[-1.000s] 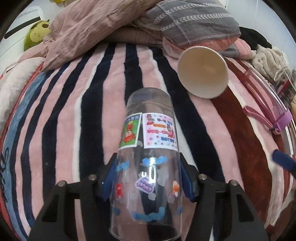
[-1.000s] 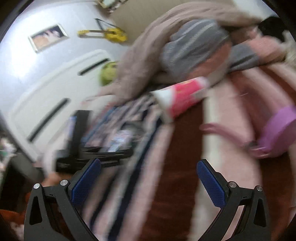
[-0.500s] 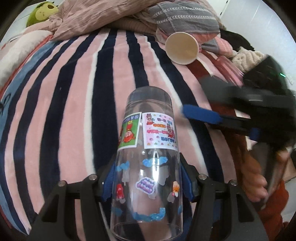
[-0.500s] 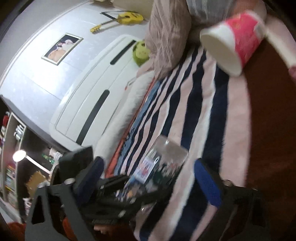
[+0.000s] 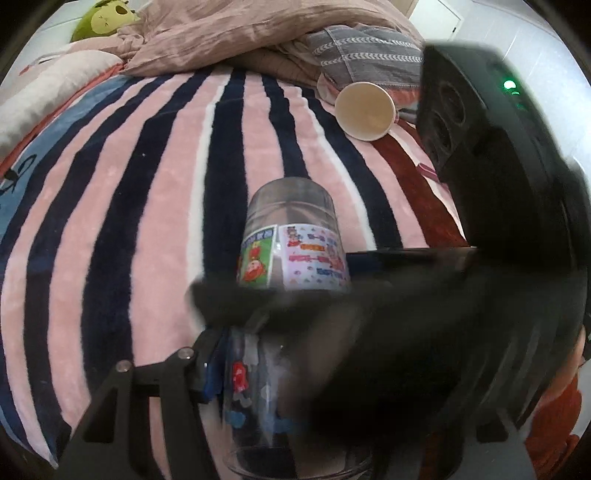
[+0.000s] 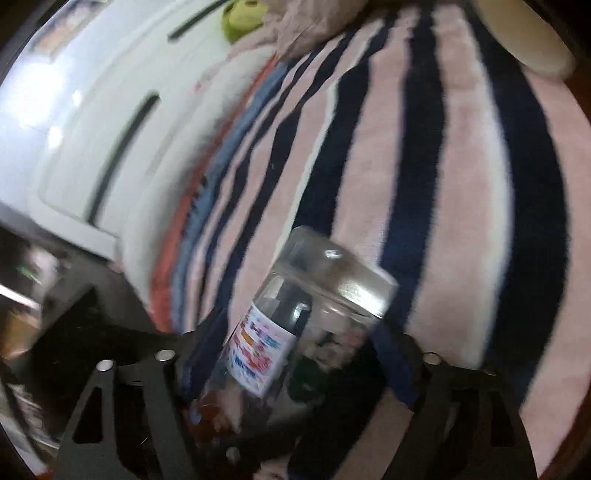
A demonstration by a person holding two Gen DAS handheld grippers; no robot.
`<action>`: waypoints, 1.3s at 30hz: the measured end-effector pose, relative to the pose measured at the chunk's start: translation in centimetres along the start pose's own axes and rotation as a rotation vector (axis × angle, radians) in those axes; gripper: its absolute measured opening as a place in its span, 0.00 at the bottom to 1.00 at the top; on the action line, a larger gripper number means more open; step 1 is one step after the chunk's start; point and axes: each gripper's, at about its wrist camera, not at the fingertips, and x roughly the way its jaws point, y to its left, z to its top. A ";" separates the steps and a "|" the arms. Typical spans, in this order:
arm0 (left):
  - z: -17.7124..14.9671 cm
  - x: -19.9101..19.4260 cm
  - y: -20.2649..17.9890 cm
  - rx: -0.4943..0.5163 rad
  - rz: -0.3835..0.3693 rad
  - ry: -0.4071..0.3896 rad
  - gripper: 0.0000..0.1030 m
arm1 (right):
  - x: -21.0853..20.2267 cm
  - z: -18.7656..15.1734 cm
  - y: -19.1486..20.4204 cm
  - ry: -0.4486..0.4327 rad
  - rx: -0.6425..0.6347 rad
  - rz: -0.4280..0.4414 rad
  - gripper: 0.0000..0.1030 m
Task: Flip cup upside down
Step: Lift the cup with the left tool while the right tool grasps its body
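A clear plastic cup (image 5: 295, 236) with cartoon stickers is held in my left gripper (image 5: 280, 373), base pointing away over the striped blanket. My left gripper is shut on its lower body; the right finger is hidden behind my right gripper (image 5: 424, 302), which crosses in from the right as a dark blur. In the right wrist view the same cup (image 6: 306, 314) lies tilted between my right gripper's fingers (image 6: 291, 362), which stand apart on either side of it. Touch cannot be told through the blur.
A striped pink, navy and white blanket (image 5: 147, 184) covers the bed. A paper cup (image 5: 364, 110) lies on its side at the far right, mouth toward me. Piled bedding (image 5: 266, 33) and a green plush (image 5: 105, 16) sit at the back.
My right gripper has swung in from the right and now straddles the clear cup held by my left gripper. The left gripper has kept its hold and pulled back slightly.
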 end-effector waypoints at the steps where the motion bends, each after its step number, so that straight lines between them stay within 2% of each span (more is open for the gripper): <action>1: 0.0 0.0 0.3 -0.011 -0.004 0.004 0.56 | 0.3 -0.4 1.2 -0.012 -0.061 -0.049 0.89; 3: 0.0 -0.2 0.9 -0.033 -0.036 -0.009 0.56 | 0.5 -0.6 2.0 -0.052 -0.100 -0.069 0.87; 4: 0.1 -0.3 1.0 -0.034 -0.040 -0.015 0.56 | 0.1 -0.6 1.1 -0.065 -0.072 -0.048 0.84; 6: 0.3 -0.4 0.8 -0.017 -0.035 -0.032 0.56 | -1.1 -0.4 -0.5 -0.100 -0.001 0.037 0.72; 8: 1.0 -0.3 0.4 0.002 -0.036 -0.042 0.55 | -1.9 -0.1 -1.4 -0.143 0.028 0.096 0.68; 13: 2.8 0.1 -1.1 0.060 -0.086 -0.069 0.55 | -5.1 -0.2 -2.6 -0.268 -0.005 0.092 0.64; 16: 4.5 0.8 -2.2 0.086 -0.152 -0.087 0.55 | -8.5 -0.5 -3.8 -0.405 -0.014 0.129 0.56; 18: 5.3 1.5 -3.0 0.095 -0.181 -0.087 0.55 | -9.9 -0.5 -4.1 -0.465 -0.031 0.142 0.53; 22: 6.2 2.4 -4.4 0.136 -0.240 -0.117 0.55 | -12.0 -1.1 -4.8 -0.542 -0.048 0.082 0.53; 28: 5.4 2.6 -4.7 0.128 -0.270 -0.151 0.56 | -13.0 -1.9 -4.4 -0.562 -0.107 0.011 0.52; 31: 4.4 2.1 -4.6 0.134 -0.258 -0.152 0.56 | -13.1 -2.6 -2.9 -0.542 -0.205 -0.020 0.53; 39: 0.9 0.9 -5.4 0.178 -0.216 -0.184 0.60 | -13.4 -7.8 1.0 -0.531 -0.465 -0.129 0.54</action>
